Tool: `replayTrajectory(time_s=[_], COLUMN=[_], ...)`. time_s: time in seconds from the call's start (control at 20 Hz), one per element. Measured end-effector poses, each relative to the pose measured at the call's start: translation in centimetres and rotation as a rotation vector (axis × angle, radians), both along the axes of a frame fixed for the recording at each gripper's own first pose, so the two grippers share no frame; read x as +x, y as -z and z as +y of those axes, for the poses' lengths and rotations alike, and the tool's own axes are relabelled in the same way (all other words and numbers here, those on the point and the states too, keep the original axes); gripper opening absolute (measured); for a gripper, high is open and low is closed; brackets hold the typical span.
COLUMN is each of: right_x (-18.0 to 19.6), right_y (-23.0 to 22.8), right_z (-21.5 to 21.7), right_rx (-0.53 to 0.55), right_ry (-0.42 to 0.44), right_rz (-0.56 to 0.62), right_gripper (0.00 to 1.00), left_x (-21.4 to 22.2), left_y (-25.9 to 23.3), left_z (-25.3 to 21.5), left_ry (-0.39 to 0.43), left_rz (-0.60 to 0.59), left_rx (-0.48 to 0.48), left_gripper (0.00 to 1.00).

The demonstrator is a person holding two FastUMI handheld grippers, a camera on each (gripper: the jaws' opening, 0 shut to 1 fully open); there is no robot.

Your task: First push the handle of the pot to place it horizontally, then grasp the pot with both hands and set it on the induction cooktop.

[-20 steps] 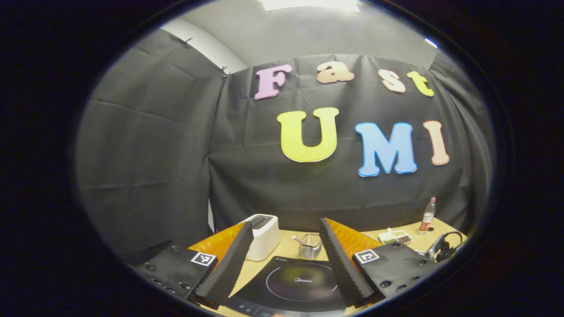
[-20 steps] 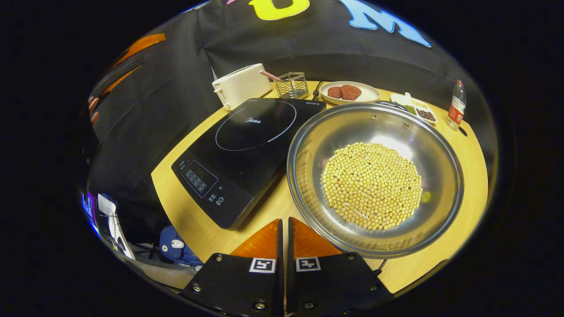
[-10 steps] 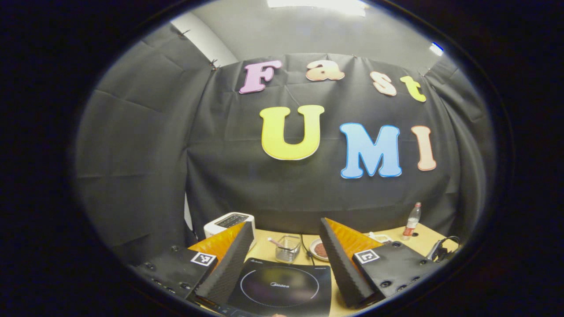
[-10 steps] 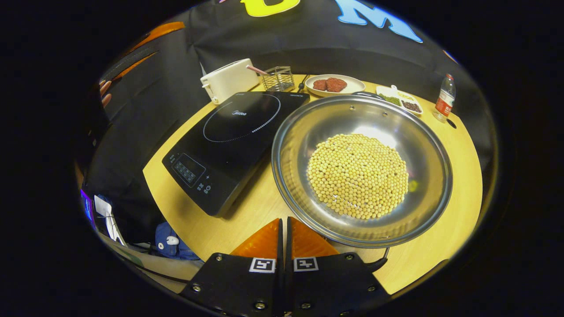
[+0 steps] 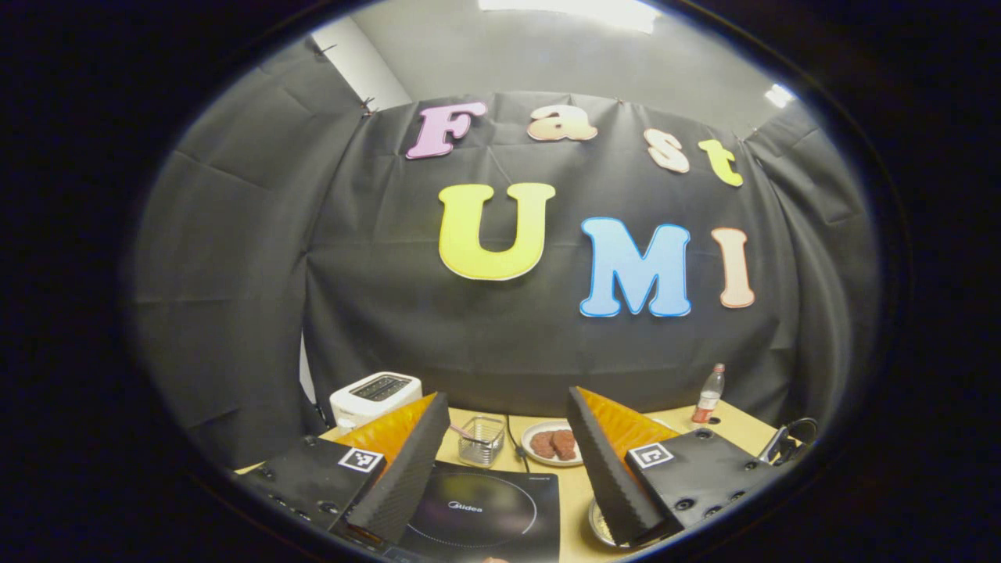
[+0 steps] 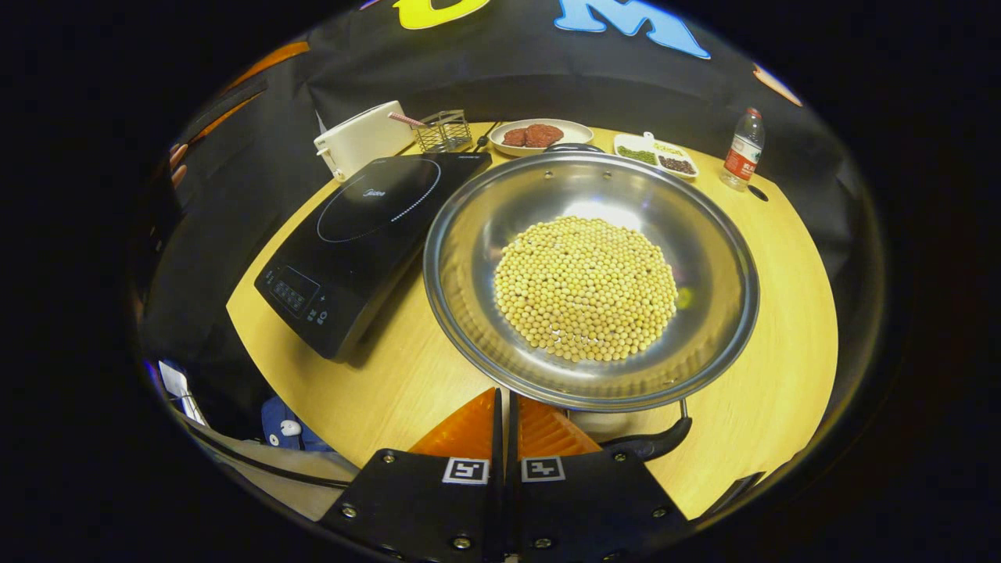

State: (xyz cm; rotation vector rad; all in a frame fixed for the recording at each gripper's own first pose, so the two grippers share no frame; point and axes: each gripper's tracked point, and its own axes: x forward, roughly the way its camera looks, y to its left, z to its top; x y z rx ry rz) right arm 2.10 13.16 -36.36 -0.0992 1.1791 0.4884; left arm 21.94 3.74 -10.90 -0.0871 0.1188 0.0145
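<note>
A wide steel pot (image 6: 469,234) holding soybeans (image 6: 586,289) rests on the wooden table, right of the black induction cooktop (image 6: 352,234). Its near black handle (image 6: 653,444) sticks out under the rim, just right of my right gripper (image 6: 504,392), which is shut with nothing between its fingers. I cannot tell whether a finger touches the handle. A second handle (image 6: 575,147) sits at the far rim. My left gripper (image 5: 507,397) hangs open above the cooktop (image 5: 477,508), and a sliver of the pot's rim (image 5: 597,525) shows beside its right finger.
Along the back edge stand a white toaster (image 6: 360,141), a wire basket (image 6: 442,129), a plate of meat patties (image 6: 539,134), a divided dish (image 6: 655,155) and a bottle (image 6: 743,148). The table's front edge curves close to my right gripper.
The left gripper has swung right, bringing the plate and pot rim into view. The right gripper has shifted right and back, so the near handle now shows more.
</note>
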Motion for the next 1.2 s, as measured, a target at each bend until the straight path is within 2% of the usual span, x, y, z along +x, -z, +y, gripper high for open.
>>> replayTrajectory(time_s=[0.25,0.35,0.4,0.5,0.55,0.6,0.65,0.7,0.75,0.8,1.2], right_x=[0.4,0.7,0.8,1.3,1.6,1.7,1.9,2.1,2.4,2.6,5.8], right_y=[0.0,0.1,0.1,0.3,0.4,0.5,0.7,0.8,0.9,1.0,2.4], right_z=[-2.7,-3.9,-4.5,-5.9,-6.5,-7.1,-7.7,-8.4,-8.9,-9.4,-14.0], right_rx=[-0.011,-0.01,-0.01,-0.016,-0.019,-0.024,-0.031,-0.04,-0.048,-0.059,-0.215], right_ry=[-0.01,-0.013,-0.014,-0.01,-0.011,-0.013,-0.016,-0.019,-0.024,-0.029,-0.099], right_rz=[0.009,0.013,0.015,0.018,0.02,0.025,0.028,0.03,0.031,0.029,-0.057], right_gripper=[0.01,0.01,0.01,0.01,0.01,0.01,0.01,0.01,0.01,0.01,0.01], left_x=[-0.1,-0.4,-0.5,-0.7,-0.7,-0.7,-0.8,-0.7,-0.5,-0.5,-0.2], left_y=[-0.4,-0.6,-0.7,-0.7,-0.8,-1.0,-1.0,-1.0,-1.1,-1.1,-0.9], left_z=[-2.3,-3.3,-3.9,-4.8,-5.3,-5.7,-6.0,-6.4,-6.7,-7.0,-8.0], left_ry=[-0.013,-0.024,-0.026,-0.034,-0.039,-0.044,-0.048,-0.054,-0.058,-0.062,-0.084], left_rz=[0.001,0.006,0.007,0.01,0.01,0.009,0.009,0.01,0.011,0.013,0.026], left_rx=[0.019,0.019,0.021,0.036,0.041,0.044,0.045,0.045,0.046,0.046,0.067], left_gripper=[1.0,0.94,0.98,0.98,0.94,0.98,0.94,0.98,0.94,1.0,0.98])
